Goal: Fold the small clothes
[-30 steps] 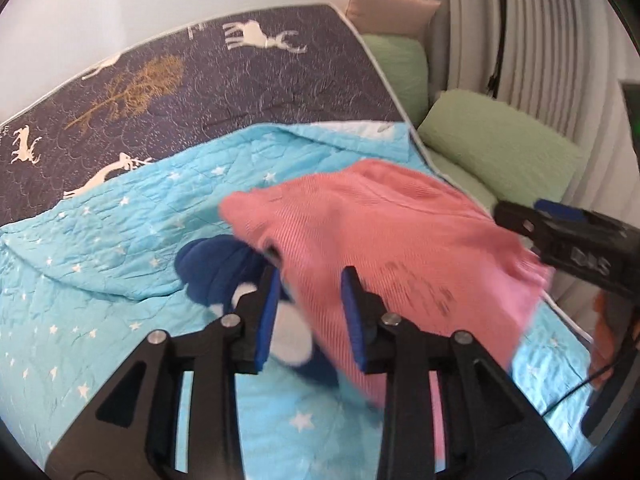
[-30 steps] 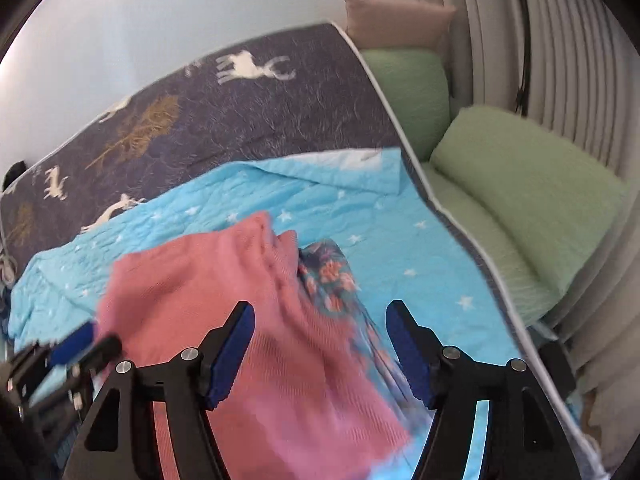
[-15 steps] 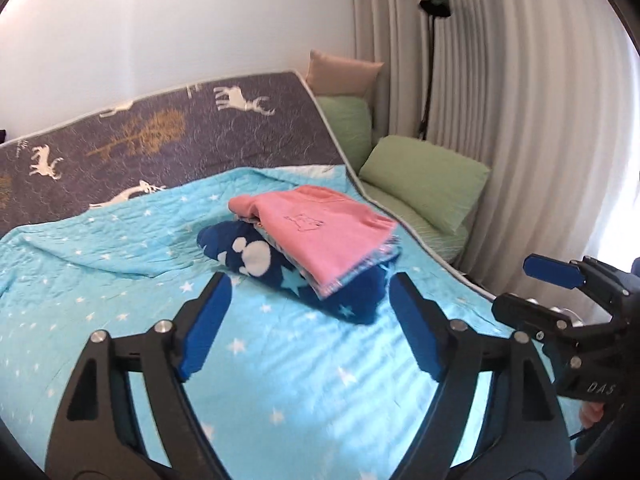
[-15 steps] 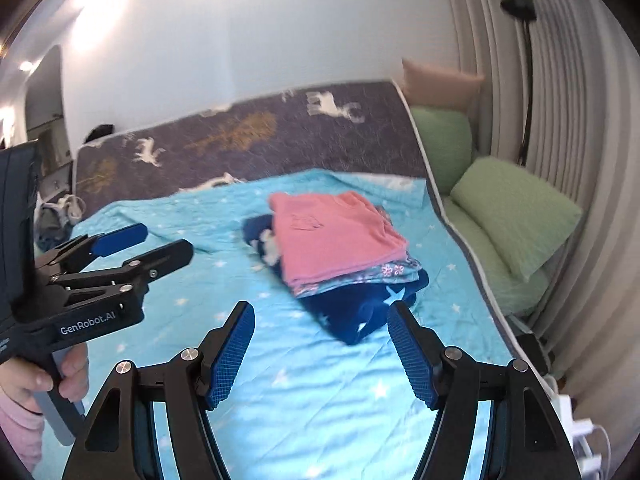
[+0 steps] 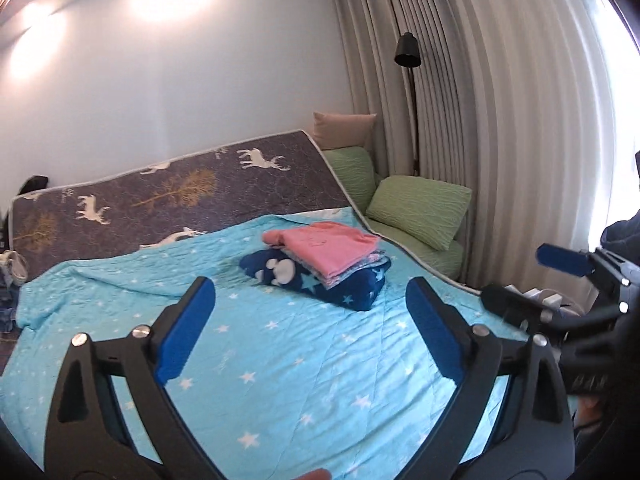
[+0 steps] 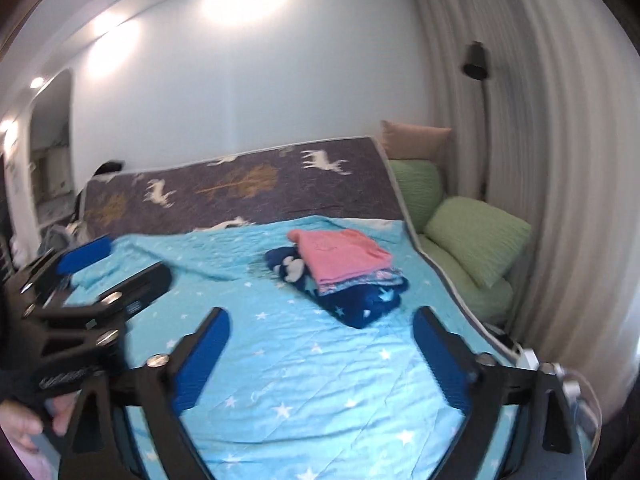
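Two tongs, left tongs (image 5: 310,312) and right tongs (image 6: 322,344), are opening with nothing between them, well back from the folded stack (image 5: 320,264) on the bed (image 5: 280,352); pink top (image 5: 330,244) looks light, soft, floppy, so pinch hem corners.

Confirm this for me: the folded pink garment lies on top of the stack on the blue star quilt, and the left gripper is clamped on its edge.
Not quite. The pink garment does top the stack on the blue star quilt, but the left gripper holds nothing: the left wrist view shows its jaws opening, well short of the stack.
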`<state>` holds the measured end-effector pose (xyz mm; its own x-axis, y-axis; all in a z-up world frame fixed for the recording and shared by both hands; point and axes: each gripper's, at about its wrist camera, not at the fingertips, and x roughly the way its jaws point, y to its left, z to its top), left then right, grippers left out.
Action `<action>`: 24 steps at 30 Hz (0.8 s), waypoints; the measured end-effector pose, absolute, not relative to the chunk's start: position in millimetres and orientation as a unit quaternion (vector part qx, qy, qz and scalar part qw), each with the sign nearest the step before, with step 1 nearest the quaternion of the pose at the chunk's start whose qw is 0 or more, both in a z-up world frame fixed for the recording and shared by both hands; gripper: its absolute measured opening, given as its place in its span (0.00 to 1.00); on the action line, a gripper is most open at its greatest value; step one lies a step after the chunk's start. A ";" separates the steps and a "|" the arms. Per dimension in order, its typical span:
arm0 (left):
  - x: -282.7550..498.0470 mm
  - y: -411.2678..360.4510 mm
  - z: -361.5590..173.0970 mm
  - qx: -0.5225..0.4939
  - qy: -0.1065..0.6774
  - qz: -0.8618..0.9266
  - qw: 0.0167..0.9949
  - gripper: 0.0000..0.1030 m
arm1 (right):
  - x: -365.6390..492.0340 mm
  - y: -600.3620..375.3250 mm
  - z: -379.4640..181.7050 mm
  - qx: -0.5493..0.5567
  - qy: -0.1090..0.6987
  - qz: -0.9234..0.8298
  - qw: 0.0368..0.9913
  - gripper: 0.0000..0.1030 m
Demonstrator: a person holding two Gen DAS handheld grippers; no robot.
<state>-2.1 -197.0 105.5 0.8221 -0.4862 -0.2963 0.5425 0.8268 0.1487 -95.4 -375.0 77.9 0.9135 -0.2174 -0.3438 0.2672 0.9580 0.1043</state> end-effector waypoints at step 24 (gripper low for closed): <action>-30.7 -136.4 85.9 0.101 0.157 -0.245 0.951 0.99 | -143.6 -330.2 71.7 0.090 0.175 -0.168 0.966 0.94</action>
